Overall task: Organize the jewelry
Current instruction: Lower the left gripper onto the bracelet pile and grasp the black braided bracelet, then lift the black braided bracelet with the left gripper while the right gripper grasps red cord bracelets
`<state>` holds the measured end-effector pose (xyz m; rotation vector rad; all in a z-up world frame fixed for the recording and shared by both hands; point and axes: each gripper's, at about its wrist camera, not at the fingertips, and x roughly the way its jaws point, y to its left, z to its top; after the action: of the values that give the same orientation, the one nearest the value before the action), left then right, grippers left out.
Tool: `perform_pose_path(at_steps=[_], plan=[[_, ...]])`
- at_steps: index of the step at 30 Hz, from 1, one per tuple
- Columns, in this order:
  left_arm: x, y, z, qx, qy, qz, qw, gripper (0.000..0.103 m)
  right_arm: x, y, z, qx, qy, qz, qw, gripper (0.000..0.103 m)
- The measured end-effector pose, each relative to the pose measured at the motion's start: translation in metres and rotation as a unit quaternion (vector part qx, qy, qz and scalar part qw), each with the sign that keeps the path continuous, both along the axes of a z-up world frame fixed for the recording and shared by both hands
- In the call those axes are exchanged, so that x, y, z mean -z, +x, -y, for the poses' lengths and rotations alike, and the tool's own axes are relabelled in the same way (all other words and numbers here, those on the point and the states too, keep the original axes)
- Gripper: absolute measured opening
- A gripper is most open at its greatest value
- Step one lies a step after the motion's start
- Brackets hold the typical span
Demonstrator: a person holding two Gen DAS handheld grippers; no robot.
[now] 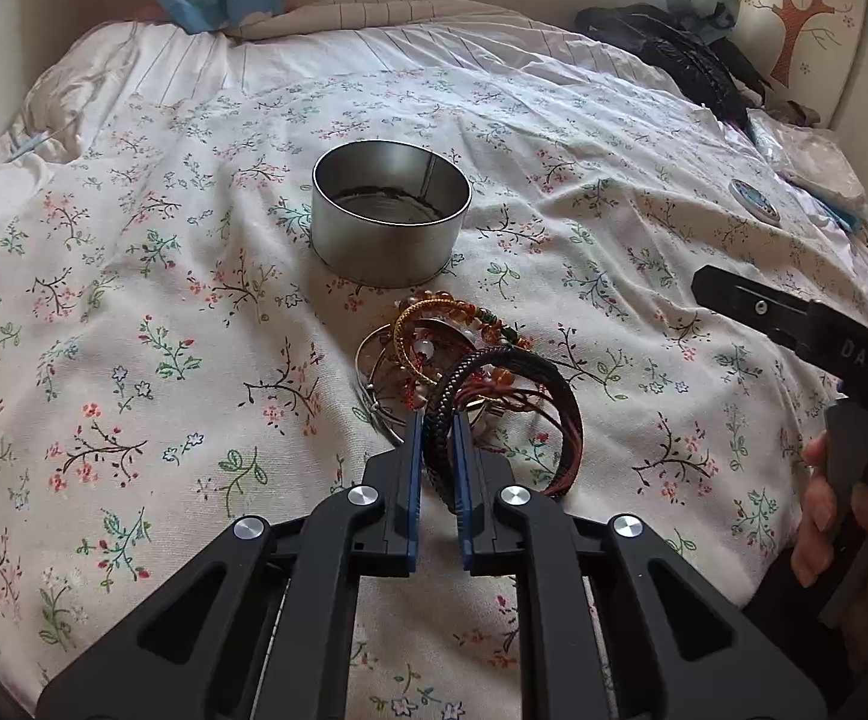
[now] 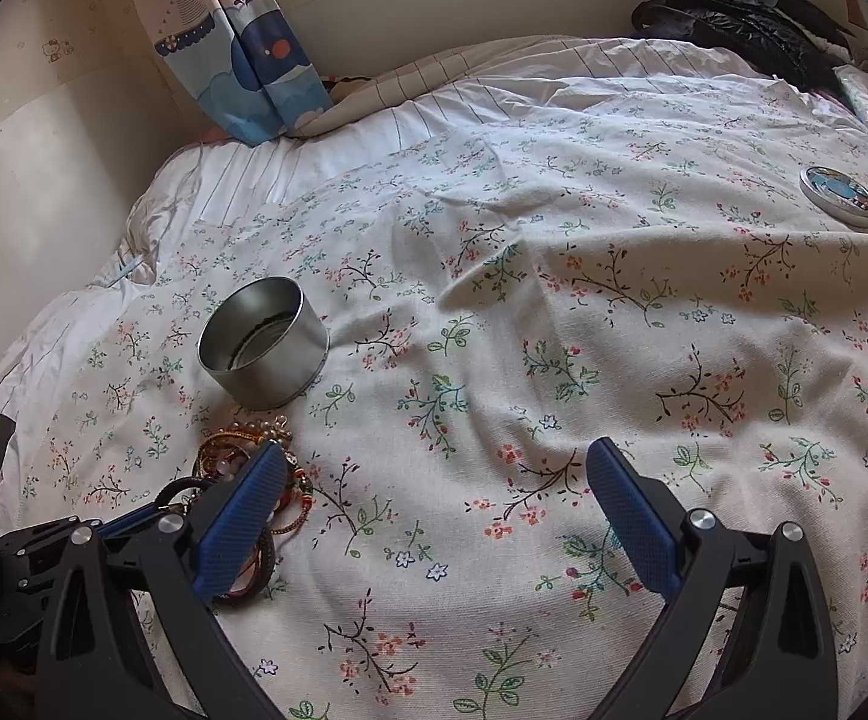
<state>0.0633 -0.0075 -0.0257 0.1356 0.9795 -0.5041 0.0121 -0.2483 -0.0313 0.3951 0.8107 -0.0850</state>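
Observation:
A pile of bracelets (image 1: 434,348) lies on the floral bedspread just in front of an open round metal tin (image 1: 391,219). My left gripper (image 1: 437,426) is shut on a dark braided bracelet (image 1: 482,360) at the near edge of the pile. In the right wrist view the tin (image 2: 263,351) lies at the left and the pile (image 2: 242,450) shows partly behind my left finger. My right gripper (image 2: 437,465) is open and empty over bare bedspread, to the right of the pile. It also shows at the right edge of the left wrist view (image 1: 794,318).
The tin's lid (image 2: 839,198) with a blue picture lies far right on the bed; it also shows in the left wrist view (image 1: 755,201). A black jacket (image 1: 674,54) and plastic bags (image 1: 806,162) lie at the far right. A blue curtain (image 2: 254,60) hangs at the back.

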Motion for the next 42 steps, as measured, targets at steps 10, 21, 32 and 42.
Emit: perform_pose_path(at_steps=[10,21,32,42], plan=[[0.018,0.016,-0.033,-0.054,0.048,-0.032,0.9969,0.01,0.003,0.007,-0.023,-0.048,-0.022,-0.016,0.998,0.096],[0.029,0.031,-0.046,-0.036,0.021,-0.032,0.9986,0.043,0.006,0.011,-0.031,-0.068,-0.028,-0.023,0.997,0.096],[0.006,0.014,-0.08,-0.065,-0.036,-0.01,0.9972,0.007,0.016,0.017,-0.092,-0.229,-0.015,-0.043,0.972,0.096],[0.005,0.009,-0.116,-0.088,-0.069,-0.011,0.9937,0.008,0.047,0.046,-0.11,-0.254,0.044,-0.092,0.962,0.063]])
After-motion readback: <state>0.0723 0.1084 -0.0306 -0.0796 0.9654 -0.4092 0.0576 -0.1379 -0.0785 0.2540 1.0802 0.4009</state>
